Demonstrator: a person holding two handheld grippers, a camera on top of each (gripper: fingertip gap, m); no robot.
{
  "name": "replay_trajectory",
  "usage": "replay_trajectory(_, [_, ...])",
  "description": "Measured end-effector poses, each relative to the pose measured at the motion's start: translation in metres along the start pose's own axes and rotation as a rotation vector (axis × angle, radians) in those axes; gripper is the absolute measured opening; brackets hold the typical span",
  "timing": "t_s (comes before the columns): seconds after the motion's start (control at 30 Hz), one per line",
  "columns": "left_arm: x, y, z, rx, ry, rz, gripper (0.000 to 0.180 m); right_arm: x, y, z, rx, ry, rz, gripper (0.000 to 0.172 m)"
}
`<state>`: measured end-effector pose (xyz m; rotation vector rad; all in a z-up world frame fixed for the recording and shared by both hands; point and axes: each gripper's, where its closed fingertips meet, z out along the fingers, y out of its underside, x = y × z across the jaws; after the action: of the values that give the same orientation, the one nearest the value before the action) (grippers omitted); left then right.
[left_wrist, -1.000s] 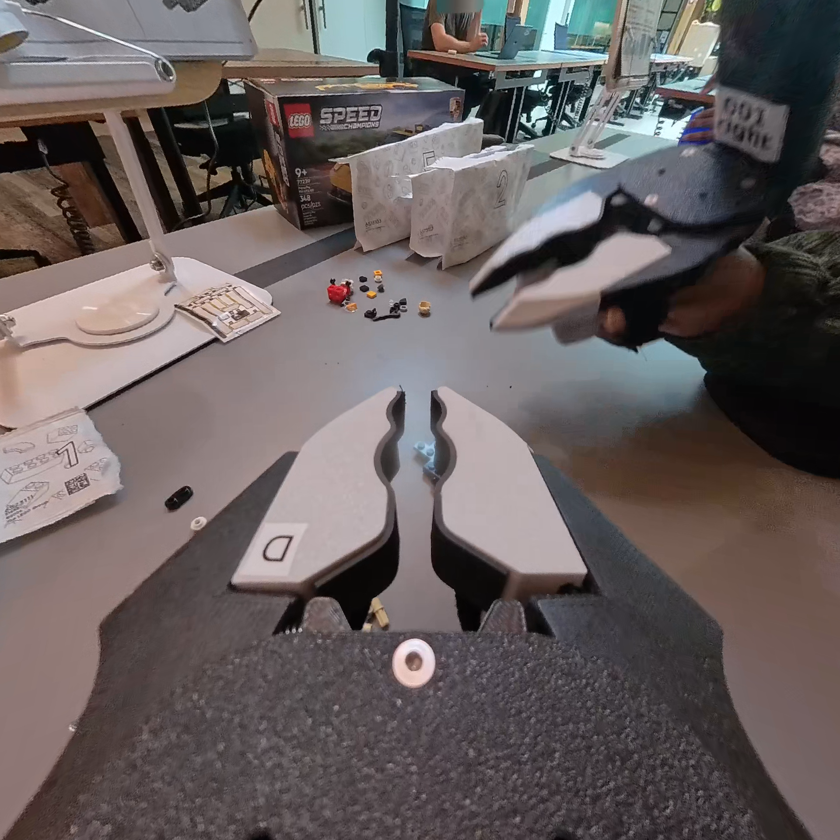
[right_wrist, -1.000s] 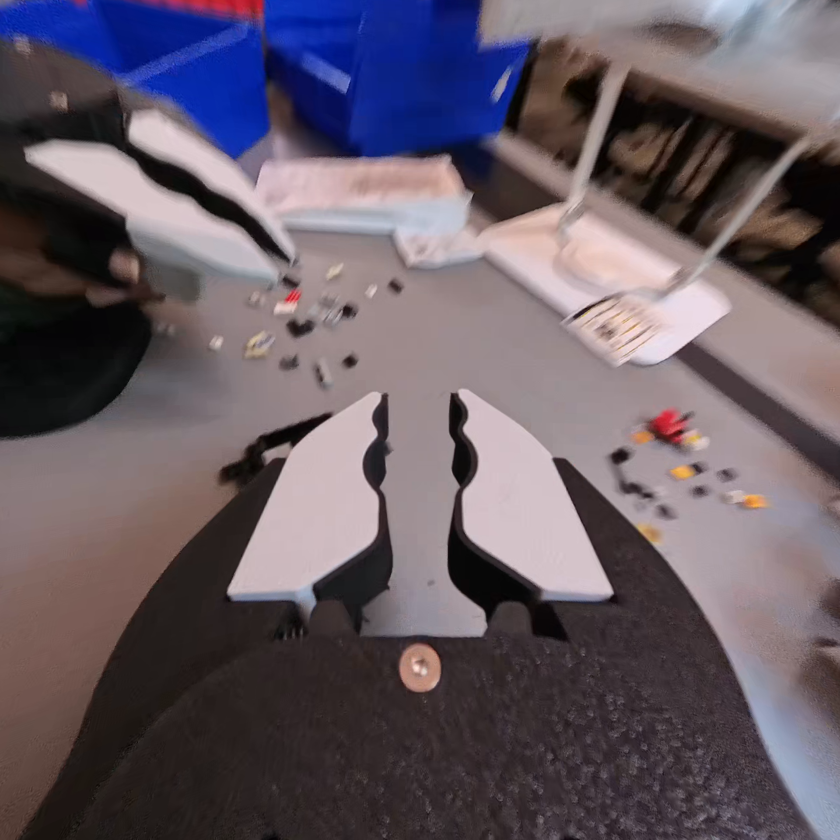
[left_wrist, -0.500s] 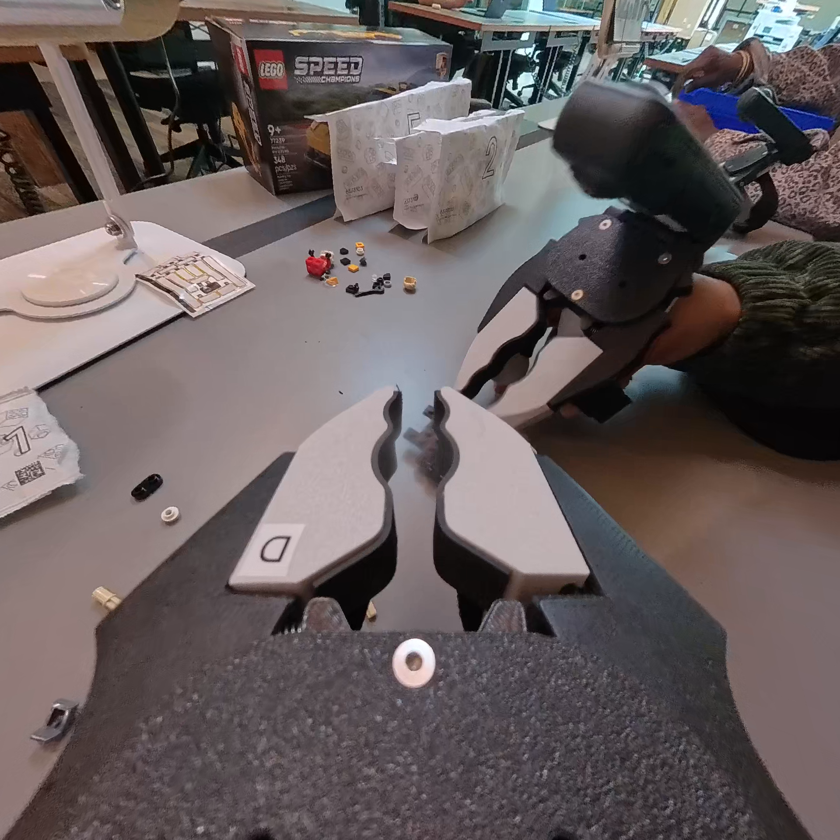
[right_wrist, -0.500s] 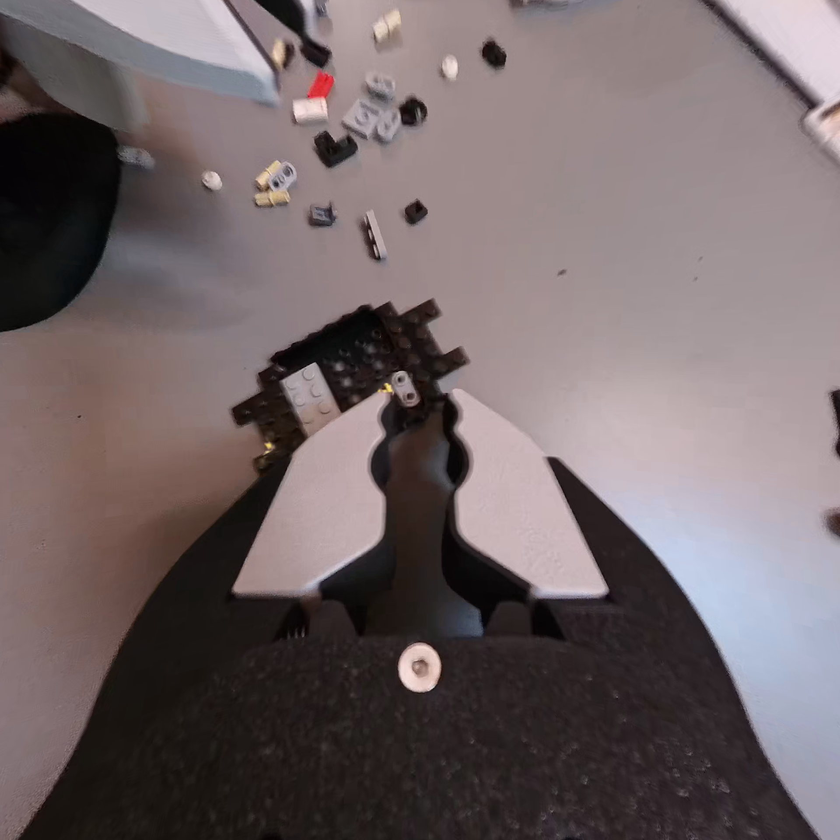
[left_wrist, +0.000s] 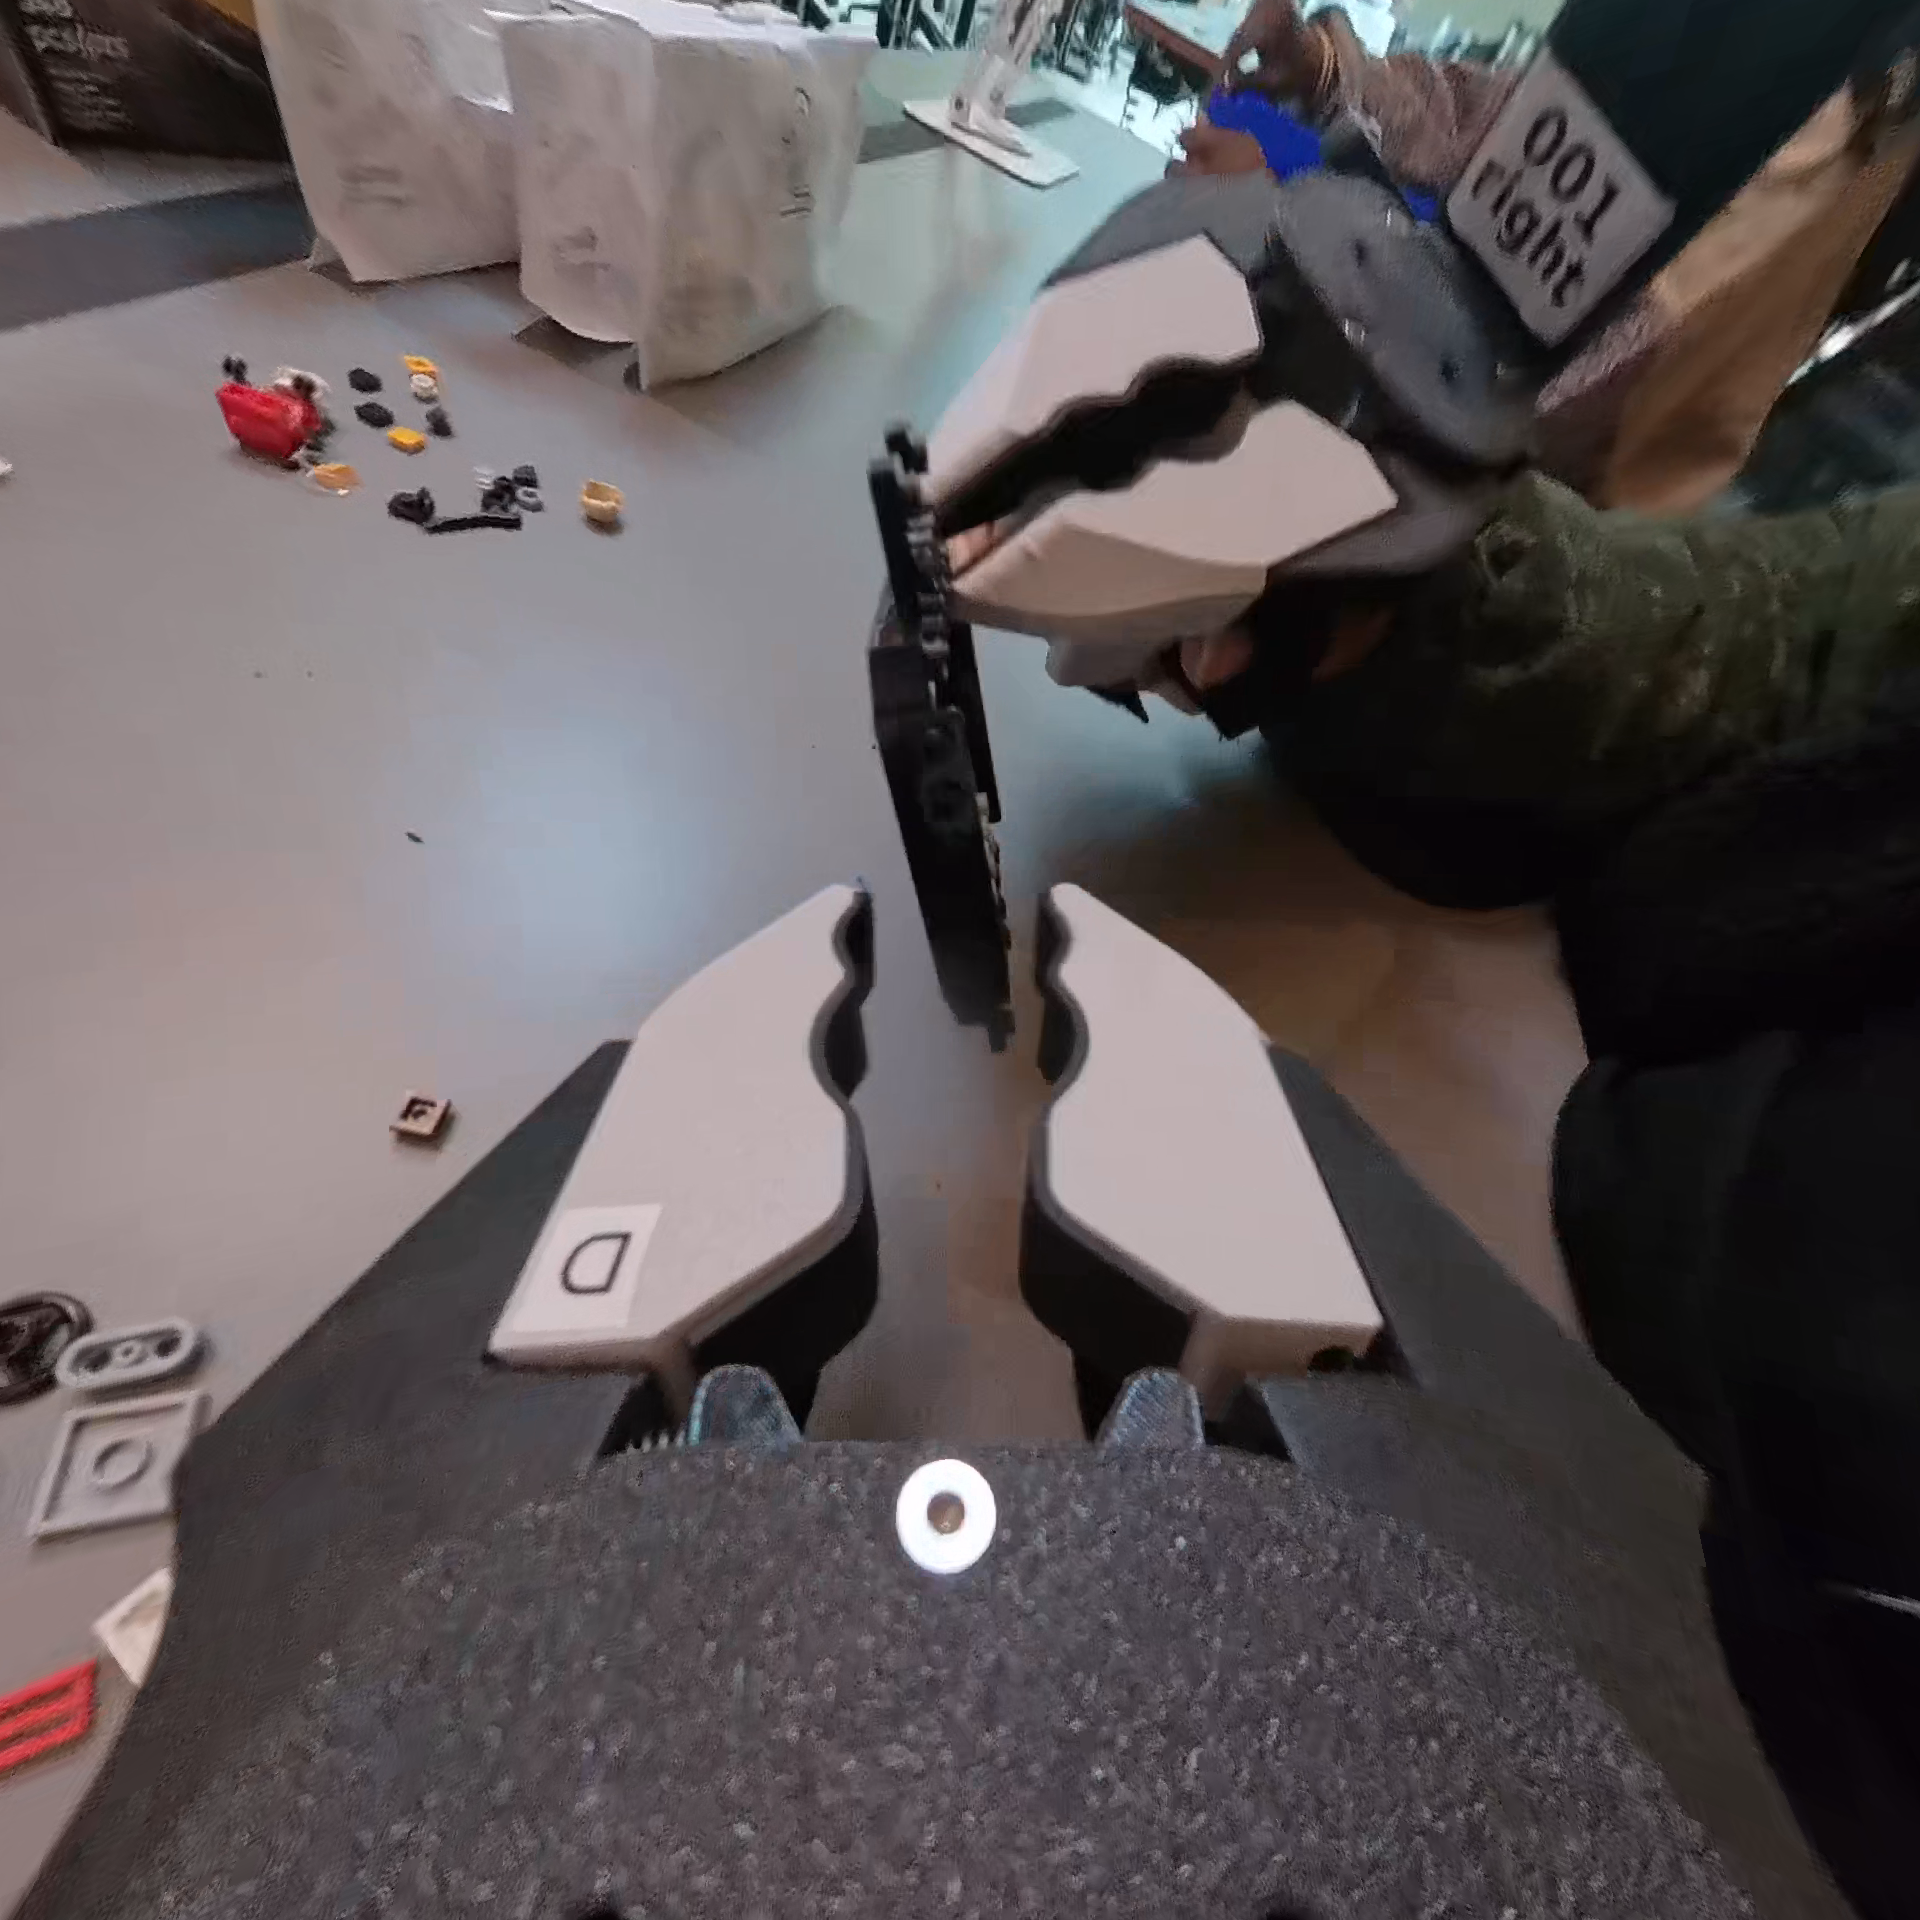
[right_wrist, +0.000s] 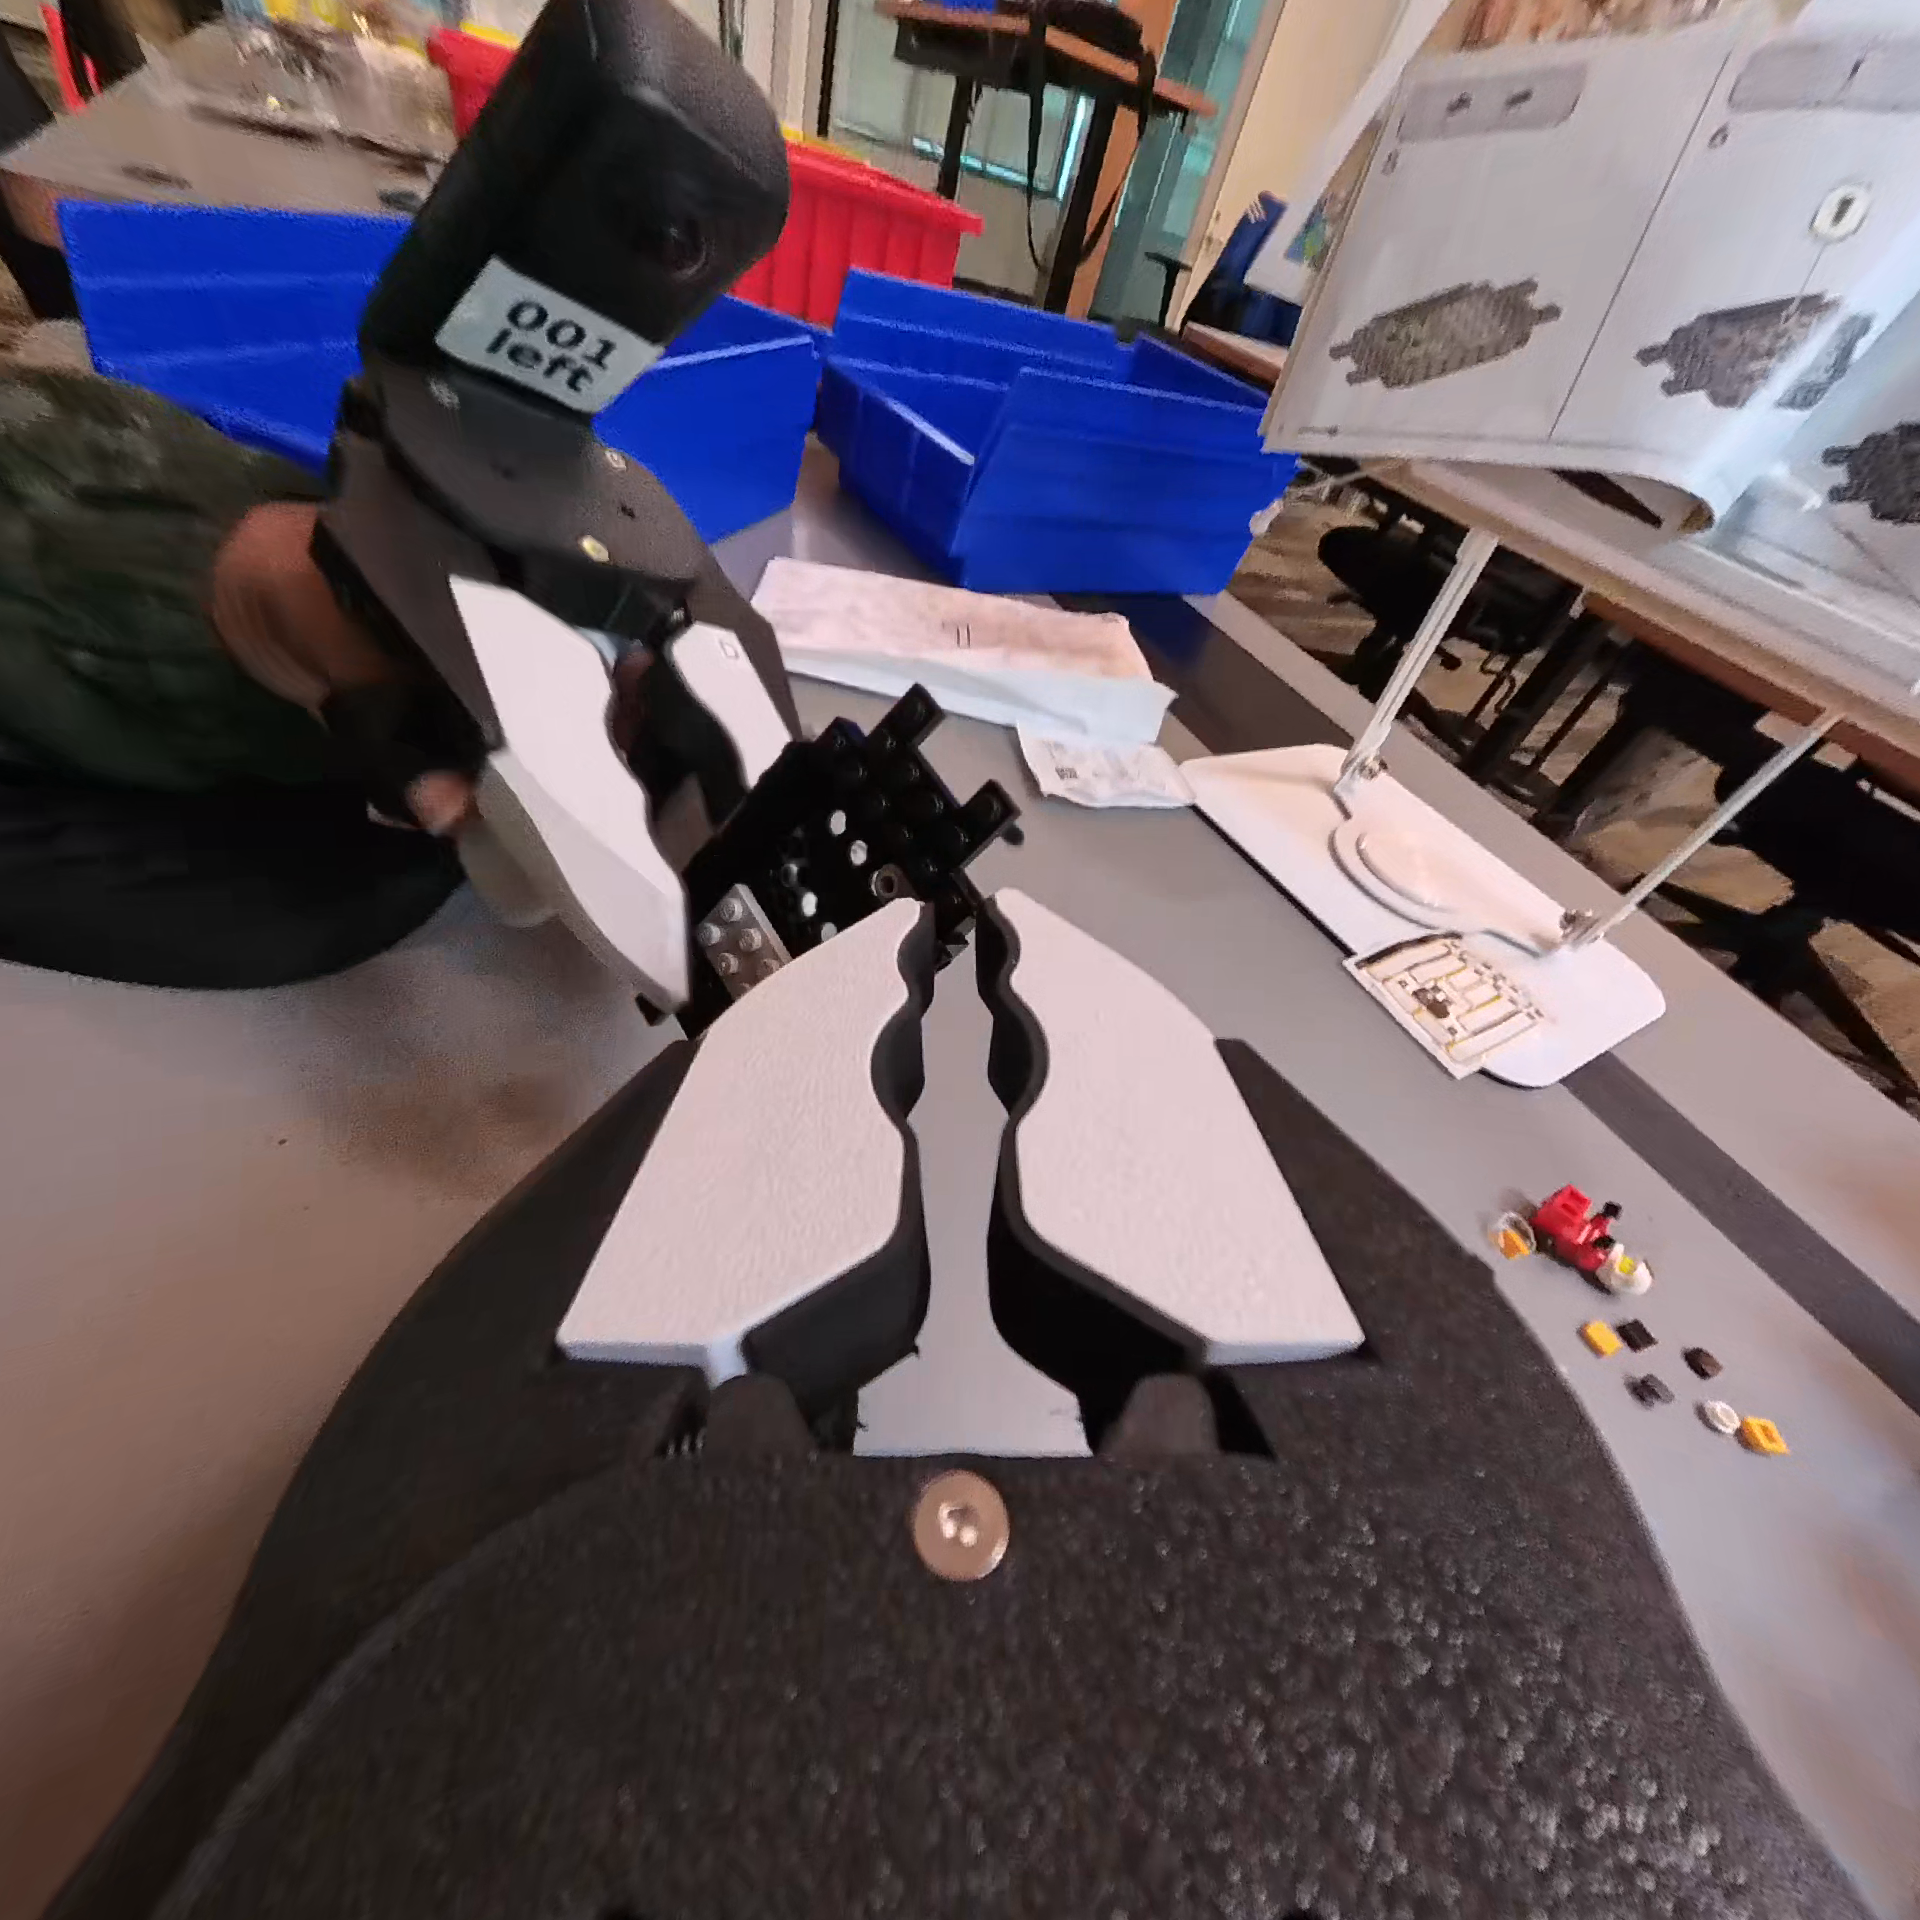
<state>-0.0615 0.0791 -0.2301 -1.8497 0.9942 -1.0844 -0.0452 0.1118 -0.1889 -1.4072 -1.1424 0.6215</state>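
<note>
While the right gripper (right_wrist: 951, 914) pinches one edge of a black brick plate (right_wrist: 852, 831) with its jaws nearly closed, the left gripper (left_wrist: 951, 971) stands open, the plate's lower end (left_wrist: 966, 935) hanging edge-on between its fingers with a gap on each side. In the left wrist view the plate stands upright at centre, clear of the grey table (left_wrist: 520, 727); a grey brick (right_wrist: 740, 940) sits on its face. Loose small bricks (left_wrist: 416, 436), one red, lie at upper left, white paper bags (left_wrist: 665, 187) behind them. In the right wrist view a white lamp base (right_wrist: 1455, 894) lies at right, blue bins (right_wrist: 1039, 468) at top centre, a red bin (right_wrist: 852, 239) beyond, an open booklet (right_wrist: 1610, 239) at upper right, with desks behind.

Half a second ago the plate lay flat on the table with the right fingers coming down on it and the left jaws nearly closed; now the plate is lifted and turned upright, the right jaws have narrowed, and the left have widened.
</note>
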Motion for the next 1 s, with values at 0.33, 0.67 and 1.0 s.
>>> replay_trajectory(0.33, [-0.027, -0.015, -0.019, 0.048, -0.254, 0.121, 0.010, 0.012, -0.007, -0.007, 0.044, 0.049, 0.039, 0.018])
replay_trajectory(0.67, [0.002, -0.002, 0.001, 0.005, 0.044, -0.276, 0.010, 0.001, 0.007, 0.012, -0.170, 0.191, -0.303, 0.023])
replay_trajectory(1.0, [0.007, 0.020, 0.005, -0.129, 0.076, -0.320, 0.012, -0.012, 0.028, 0.015, -0.306, 0.163, -0.547, 0.013])
